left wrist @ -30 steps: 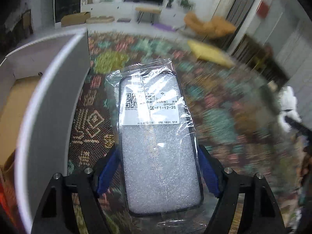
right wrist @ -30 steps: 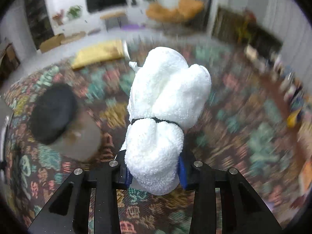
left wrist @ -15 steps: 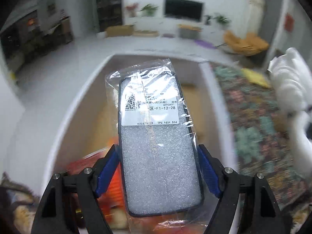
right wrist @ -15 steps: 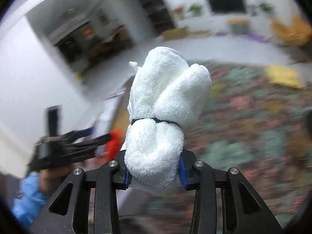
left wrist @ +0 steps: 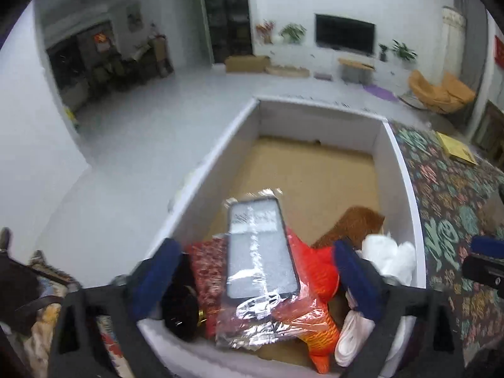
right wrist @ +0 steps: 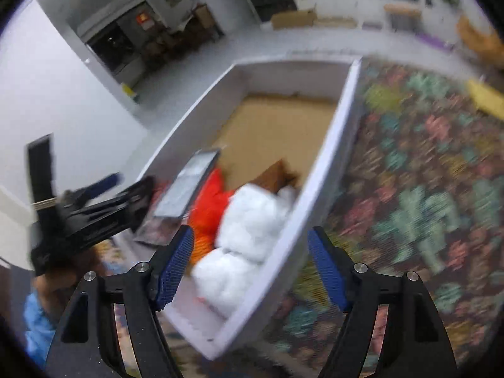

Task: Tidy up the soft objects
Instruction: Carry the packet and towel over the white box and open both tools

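Both grippers stand over the white box (left wrist: 406,170), and both are empty.

The left gripper (left wrist: 256,277) has its jaws spread wide, with nothing between the blue pads. The bagged phone case (left wrist: 260,252) lies in the box directly beyond it, toward 12 o'clock from the fingertips, resting tilted on top of the orange-red soft item (left wrist: 312,283) and the red patterned pouch (left wrist: 209,271). The pads do not touch it.

The right gripper (right wrist: 250,267) is likewise wide open and holds nothing. The white rolled towel (right wrist: 245,236) sits inside the box against the right-hand wall, just beyond the fingertips at about 12 o'clock; in the left wrist view it appears at 3 o'clock of the phone case (left wrist: 390,258). The right wrist view is blurred, so whether the towel has fully settled cannot be told.

Other contents noted: a brown plush item (left wrist: 356,223) behind the towel, and a dark object (left wrist: 179,305) at the near left corner, too dim to identify. The far half of the box shows bare cardboard floor.

Judgement on progress: the phone case and towel count as placed. On the patterned rug (left wrist: 453,220), at 3 o'clock of the box, a yellow flat item (left wrist: 453,148) is visible; whether it belongs to the task cannot be determined. Most of the rug is outside both views, so remaining items cannot be counted. The box has ample room left.
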A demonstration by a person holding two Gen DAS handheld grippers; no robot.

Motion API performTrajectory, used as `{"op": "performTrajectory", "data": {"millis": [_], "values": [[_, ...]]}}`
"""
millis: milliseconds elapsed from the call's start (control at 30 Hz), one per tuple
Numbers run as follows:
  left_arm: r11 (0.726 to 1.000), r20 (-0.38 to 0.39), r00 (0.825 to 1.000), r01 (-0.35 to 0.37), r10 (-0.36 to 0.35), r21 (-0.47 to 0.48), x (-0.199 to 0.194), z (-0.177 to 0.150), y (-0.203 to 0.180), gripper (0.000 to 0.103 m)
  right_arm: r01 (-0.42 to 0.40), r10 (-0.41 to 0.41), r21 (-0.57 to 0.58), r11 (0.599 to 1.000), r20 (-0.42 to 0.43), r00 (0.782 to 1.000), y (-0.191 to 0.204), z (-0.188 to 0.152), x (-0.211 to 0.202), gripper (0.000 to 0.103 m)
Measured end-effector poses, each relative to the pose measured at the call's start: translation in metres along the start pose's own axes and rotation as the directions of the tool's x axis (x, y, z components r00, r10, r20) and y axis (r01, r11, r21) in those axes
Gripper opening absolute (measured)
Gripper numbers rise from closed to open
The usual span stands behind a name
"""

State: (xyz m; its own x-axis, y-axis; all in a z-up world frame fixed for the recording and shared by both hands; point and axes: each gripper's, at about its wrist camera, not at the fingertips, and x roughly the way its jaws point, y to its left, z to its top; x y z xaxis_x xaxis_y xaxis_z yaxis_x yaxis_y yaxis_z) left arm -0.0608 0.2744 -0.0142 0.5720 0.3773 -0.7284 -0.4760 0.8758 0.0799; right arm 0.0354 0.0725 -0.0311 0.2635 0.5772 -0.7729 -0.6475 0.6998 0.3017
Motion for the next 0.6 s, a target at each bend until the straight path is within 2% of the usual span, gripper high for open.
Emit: {"op": "performTrajectory", "data": {"millis": [67,133,200,267,433,600], "values": [[0.998,0.038,0.998,-0.058,0.058,-0.003,-0.014,-0.002,-0.004,0.103,0.048,-0.048,-0.024,0.999,0.013,0.999,0.005,-0.005,-0.004,0.079],[0.997,0.028,0.996,-0.080,0.080,0.015,-0.022,-0.009,-0.012,0.103,0.074,-0.074,-0.040,0.996,0.003,0.997,0.007,0.001,-0.009,0.079],[0.997,-0.016,0.997,-0.069,0.069,0.040,-0.026,-0.014,-0.014,0.103,0.088,-0.088,-0.051,0.995,-0.008,0.996,0.012,-0.006,-0.007,0.079],[0.998,-0.050,0.997,-0.053,0.054,0.022,-0.028,-0.020,-0.013,0.103,0.113,-0.114,-0.056,0.992,-0.016,0.993,0.015,-0.009,-0.008,0.079],[0.999,-0.037,0.998,-0.045,0.044,-0.010,-0.040,-0.027,-0.010,0.103,0.152,-0.154,-0.072,0.986,-0.031,0.988,0.022,-0.015,-0.011,0.079],[0.999,-0.042,0.999,-0.029,0.028,-0.020,-0.043,-0.029,-0.005,0.103,0.155,-0.160,-0.107,0.982,-0.041,0.986,0.036,-0.018,-0.007,0.079]]}}
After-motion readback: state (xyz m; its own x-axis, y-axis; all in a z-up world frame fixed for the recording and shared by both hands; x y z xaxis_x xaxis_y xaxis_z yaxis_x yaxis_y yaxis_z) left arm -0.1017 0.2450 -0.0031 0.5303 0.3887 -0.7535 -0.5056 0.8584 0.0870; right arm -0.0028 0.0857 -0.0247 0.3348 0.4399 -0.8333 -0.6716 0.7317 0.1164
